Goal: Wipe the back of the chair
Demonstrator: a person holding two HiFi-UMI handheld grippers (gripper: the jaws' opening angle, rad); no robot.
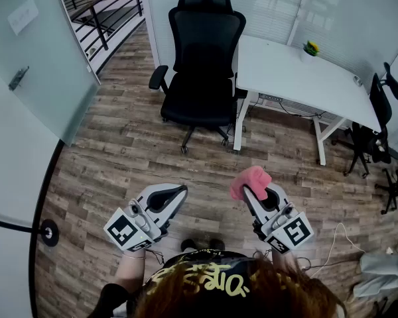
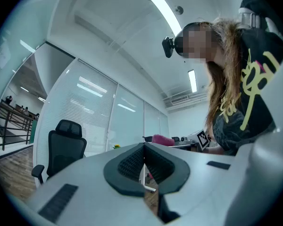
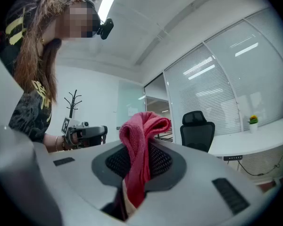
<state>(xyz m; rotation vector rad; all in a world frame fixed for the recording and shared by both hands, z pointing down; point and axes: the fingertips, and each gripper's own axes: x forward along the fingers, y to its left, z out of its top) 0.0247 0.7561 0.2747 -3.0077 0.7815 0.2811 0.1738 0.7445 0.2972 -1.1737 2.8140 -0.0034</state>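
Only the head view showed the whole chair [image 1: 202, 65]. It stood upright with its seat facing the person and its backrest on the far side, just beside the white table [image 1: 298, 78] and well apart from both grippers. In the left gripper view, the left gripper [image 2: 144, 147] jaws were together and empty. In the right gripper view, the right gripper [image 3: 137, 149] jaws were clamped on a pink cloth [image 3: 144, 124]. The yellow lettering on the shirt [image 1: 205, 280] was unreadable.

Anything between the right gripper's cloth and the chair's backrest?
Nothing visible. Only bare floor lies between the pink cloth in the right gripper and the black chair; the white desk stands off to the side.
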